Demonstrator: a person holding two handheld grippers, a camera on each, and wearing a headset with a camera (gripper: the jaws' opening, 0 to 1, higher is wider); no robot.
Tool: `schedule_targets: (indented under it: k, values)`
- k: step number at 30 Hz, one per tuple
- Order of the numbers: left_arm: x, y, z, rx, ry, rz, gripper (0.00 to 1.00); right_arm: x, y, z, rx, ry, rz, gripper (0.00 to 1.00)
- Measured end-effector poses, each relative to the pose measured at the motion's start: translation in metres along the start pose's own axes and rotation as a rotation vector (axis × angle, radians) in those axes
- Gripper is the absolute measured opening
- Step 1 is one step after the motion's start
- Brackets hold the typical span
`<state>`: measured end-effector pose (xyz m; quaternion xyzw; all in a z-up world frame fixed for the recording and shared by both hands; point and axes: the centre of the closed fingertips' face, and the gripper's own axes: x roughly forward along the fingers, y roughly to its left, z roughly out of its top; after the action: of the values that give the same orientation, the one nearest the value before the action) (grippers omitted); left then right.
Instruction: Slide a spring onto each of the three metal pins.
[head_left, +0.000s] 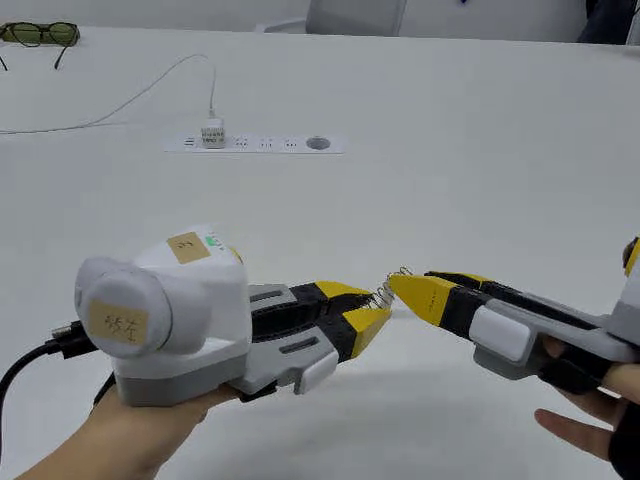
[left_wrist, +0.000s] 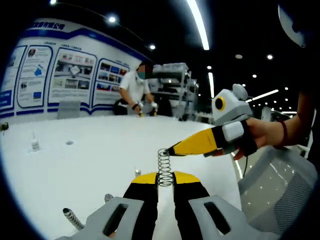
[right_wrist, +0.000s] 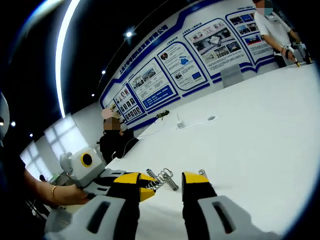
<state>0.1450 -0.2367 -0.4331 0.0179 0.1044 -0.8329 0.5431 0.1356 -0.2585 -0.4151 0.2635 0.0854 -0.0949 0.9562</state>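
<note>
My left gripper (head_left: 372, 316) is shut on a small coil spring (head_left: 383, 292), pinching its lower end just above the white table (head_left: 420, 200). In the left gripper view the spring (left_wrist: 164, 167) stands up from between the yellow jaws of the left gripper (left_wrist: 165, 179). My right gripper (head_left: 402, 285) comes in from the right, its yellow tip at the spring's free end. In the left gripper view the right gripper (left_wrist: 173, 149) touches the top coil. The right gripper (right_wrist: 169, 183) is open, with the spring (right_wrist: 166, 178) in front of the gap. A short metal pin (left_wrist: 137, 173) stands on the table behind.
A flush power strip (head_left: 262, 144) with a white charger (head_left: 211, 132) and cable lies mid-table. Glasses (head_left: 38, 33) rest at the far left corner. A grey chair (head_left: 355, 15) stands behind the table. Another spring-like piece (left_wrist: 73, 218) lies low on the left. A person (left_wrist: 135, 90) stands at the far end.
</note>
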Motion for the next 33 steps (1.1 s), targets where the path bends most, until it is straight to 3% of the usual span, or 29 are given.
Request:
schedule_targets:
  k: [2, 5, 13, 19, 27, 33]
  values:
    - [-0.003, -0.002, 0.003, -0.048, -0.029, -0.017, 0.10, 0.003, 0.003, 0.001, 0.013, -0.005, 0.009, 0.32]
    - [-0.007, -0.001, 0.004, -0.062, -0.047, -0.019, 0.10, 0.007, 0.007, 0.002, 0.046, -0.012, 0.027, 0.31]
    - [-0.014, -0.002, 0.009, -0.068, -0.071, -0.027, 0.10, 0.015, 0.014, 0.000, 0.106, -0.005, 0.056, 0.25]
    - [-0.019, -0.004, 0.014, -0.086, -0.098, -0.038, 0.10, 0.019, 0.023, -0.003, 0.196, 0.011, 0.106, 0.19]
    - [-0.022, -0.005, 0.018, -0.087, -0.107, -0.037, 0.10, 0.019, 0.030, 0.000, 0.275, -0.006, 0.152, 0.13]
    - [-0.022, -0.005, 0.016, -0.075, -0.078, -0.025, 0.11, 0.021, 0.034, -0.001, 0.250, 0.000, 0.168, 0.12]
